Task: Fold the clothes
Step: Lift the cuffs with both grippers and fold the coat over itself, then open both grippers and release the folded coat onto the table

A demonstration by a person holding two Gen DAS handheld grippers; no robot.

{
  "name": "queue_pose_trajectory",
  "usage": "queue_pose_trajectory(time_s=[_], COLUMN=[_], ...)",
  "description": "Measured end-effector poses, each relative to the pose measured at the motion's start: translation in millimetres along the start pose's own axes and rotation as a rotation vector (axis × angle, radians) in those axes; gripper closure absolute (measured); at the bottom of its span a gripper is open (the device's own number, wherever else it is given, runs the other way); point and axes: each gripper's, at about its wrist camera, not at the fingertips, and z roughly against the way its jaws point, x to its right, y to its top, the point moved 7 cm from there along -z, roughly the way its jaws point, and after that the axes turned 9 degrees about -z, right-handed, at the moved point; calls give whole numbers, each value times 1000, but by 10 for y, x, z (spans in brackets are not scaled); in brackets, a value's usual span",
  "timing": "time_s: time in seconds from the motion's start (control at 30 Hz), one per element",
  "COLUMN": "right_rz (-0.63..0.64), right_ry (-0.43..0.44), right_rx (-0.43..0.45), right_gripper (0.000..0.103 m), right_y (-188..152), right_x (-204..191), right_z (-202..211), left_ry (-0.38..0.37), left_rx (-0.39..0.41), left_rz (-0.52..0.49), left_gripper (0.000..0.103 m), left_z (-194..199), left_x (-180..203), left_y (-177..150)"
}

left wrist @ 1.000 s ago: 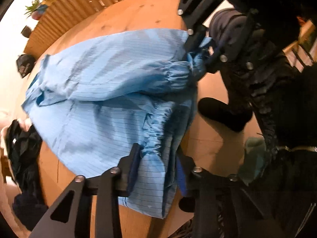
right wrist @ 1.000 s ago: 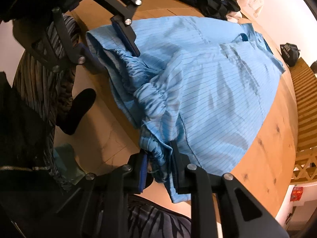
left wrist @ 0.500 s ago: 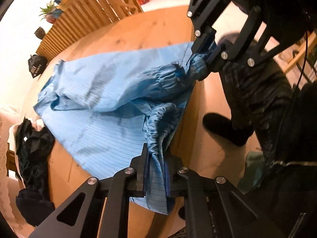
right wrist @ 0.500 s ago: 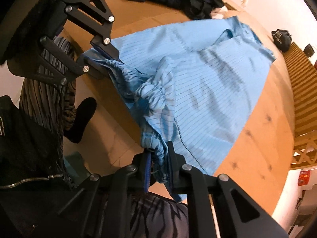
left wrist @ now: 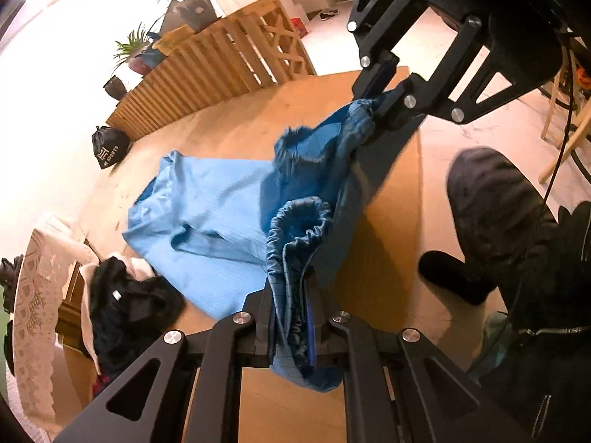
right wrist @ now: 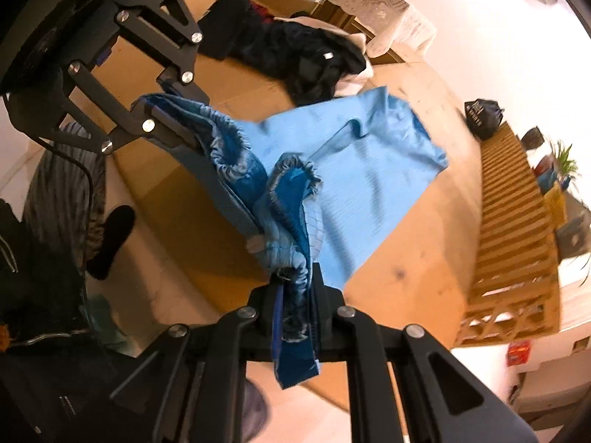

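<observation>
Left: my left claw (left wrist: 290, 326) is clamped on the gathered elastic hem of the blue garment (left wrist: 207, 217), fabric bunched between its fingers and a short tail hanging below. The near end of the garment is raised off the wooden tabletop (left wrist: 229, 133); the far end, with the collar side, lies flat on the wood beside a heap of dark clothes (left wrist: 129, 299). Right: my right claw (right wrist: 297, 312) is closed on a second gathered cuff or hem corner of the same garment, which sags in a loose fold between the two claws. Step in hand, as I judge it: the lifted near edge is being carried over the flat portion to make the first fold. Next move calls for both claws travelling level and together toward the far edge, keeping the cloth taut, then lowering and releasing once edges align.
</observation>
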Motion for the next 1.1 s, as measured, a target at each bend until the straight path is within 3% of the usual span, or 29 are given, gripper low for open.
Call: queue_pose_trajectory(time_s=[0.23,0.4,0.67,0.77,0.83,0.93,1.0,1.07,1.1], right_rz=[7,11,-121,-201,-254,-280,-256,-231,-213], right_ry=[-40,3,196,206,191,246,289,329,332], right_rx=[-31,-106,-249,-205,-157,-70,-72,-79,-95], right_gripper=[92,92,88,76,75,75,75,75,75], right_y=[602,849,1220,1372,1464,1400,1239,1075,1013], right_x=[613,893,1405,1682,1885,1819,1563,1304,1188], right_z=[-420,-1038,-2080,-2073,-2007,-1767,-1749,-1751,-1804], left_ry=[-9,-58,-168,-192,-211,-202,-177,-129,-123], left_rx=[-14,-67,-153,-195,-203,-209,-217,-226,-225], left_rz=[14,45,142,177,207,224,229,234,238], left_gripper=[92,92,92,92,92,80,72,54,53], left_z=[-376,-898,-1811,-2046,-2140,-2202,-2204,-2143,-2088], left_x=[-658,-1112,-1549,-1600,-1635,-1715,-1801,-1937,-1983], left_y=[117,41,-291,-438,-504,-524,-520,-496,-479])
